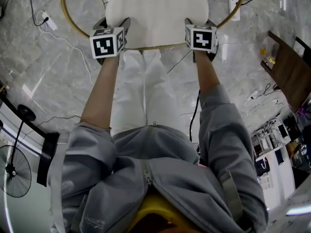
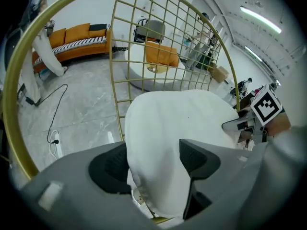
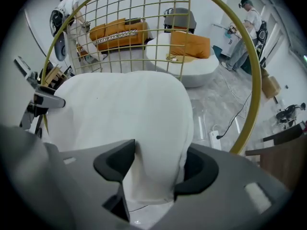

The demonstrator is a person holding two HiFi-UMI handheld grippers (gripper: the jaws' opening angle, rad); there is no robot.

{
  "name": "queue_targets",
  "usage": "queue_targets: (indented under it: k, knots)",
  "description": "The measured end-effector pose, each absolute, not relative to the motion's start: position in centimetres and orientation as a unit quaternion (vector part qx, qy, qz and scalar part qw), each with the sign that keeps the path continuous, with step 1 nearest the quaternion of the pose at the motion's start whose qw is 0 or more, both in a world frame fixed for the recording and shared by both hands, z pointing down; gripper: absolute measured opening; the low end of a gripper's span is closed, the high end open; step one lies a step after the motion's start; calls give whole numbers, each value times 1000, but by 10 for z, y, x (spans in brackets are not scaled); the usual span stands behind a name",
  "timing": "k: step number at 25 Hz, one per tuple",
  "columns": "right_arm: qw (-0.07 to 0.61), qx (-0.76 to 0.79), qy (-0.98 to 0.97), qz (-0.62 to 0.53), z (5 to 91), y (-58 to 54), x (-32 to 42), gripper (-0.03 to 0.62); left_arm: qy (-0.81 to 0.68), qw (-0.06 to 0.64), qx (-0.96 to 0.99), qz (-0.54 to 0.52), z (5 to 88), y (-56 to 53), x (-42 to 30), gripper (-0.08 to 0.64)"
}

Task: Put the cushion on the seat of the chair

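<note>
A white cushion (image 1: 155,16) lies inside the round gold wire chair (image 1: 68,18), over its seat. My left gripper (image 1: 115,23) is at the cushion's near left corner and my right gripper (image 1: 200,23) at its near right corner. In the left gripper view the cushion (image 2: 177,119) sits rounded between the wide-spread jaws of the left gripper (image 2: 153,159), not squeezed. In the right gripper view a corner of the cushion (image 3: 120,109) hangs between the parted jaws of the right gripper (image 3: 156,164). The gold grid back (image 2: 158,42) rises behind the cushion.
Cables and a power strip (image 1: 44,19) lie on the marble floor to the left, and another strip (image 1: 234,6) to the right. A dark wooden table (image 1: 289,67) stands at the right, a fan (image 1: 14,171) at the lower left. People (image 3: 247,28) stand far off.
</note>
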State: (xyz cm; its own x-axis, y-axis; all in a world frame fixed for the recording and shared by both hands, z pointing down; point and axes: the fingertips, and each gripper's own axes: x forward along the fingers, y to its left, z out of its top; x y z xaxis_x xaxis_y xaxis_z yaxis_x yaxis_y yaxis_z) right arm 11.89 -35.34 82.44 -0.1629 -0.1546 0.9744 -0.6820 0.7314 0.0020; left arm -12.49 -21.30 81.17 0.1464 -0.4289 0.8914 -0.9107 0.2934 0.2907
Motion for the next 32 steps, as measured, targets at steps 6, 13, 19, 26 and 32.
queue_targets:
  k: [6, 13, 19, 26, 32]
  knots:
    - [571, 341, -727, 169, 812, -372, 123, 405, -664, 450, 520, 292, 798, -212, -143, 446]
    - [529, 360, -755, 143, 778, -375, 112, 342, -702, 410, 511, 280, 765, -195, -151, 400]
    - [463, 373, -789, 155, 717, -364, 103, 27, -707, 363, 549, 259, 702, -194, -138, 8]
    - [431, 356, -799, 221, 653, -322, 95, 0, -698, 338, 584, 239, 625, -202, -126, 6]
    - [412, 325, -825, 209, 603, -284, 94, 0, -697, 313, 601, 233, 571, -188, -110, 6]
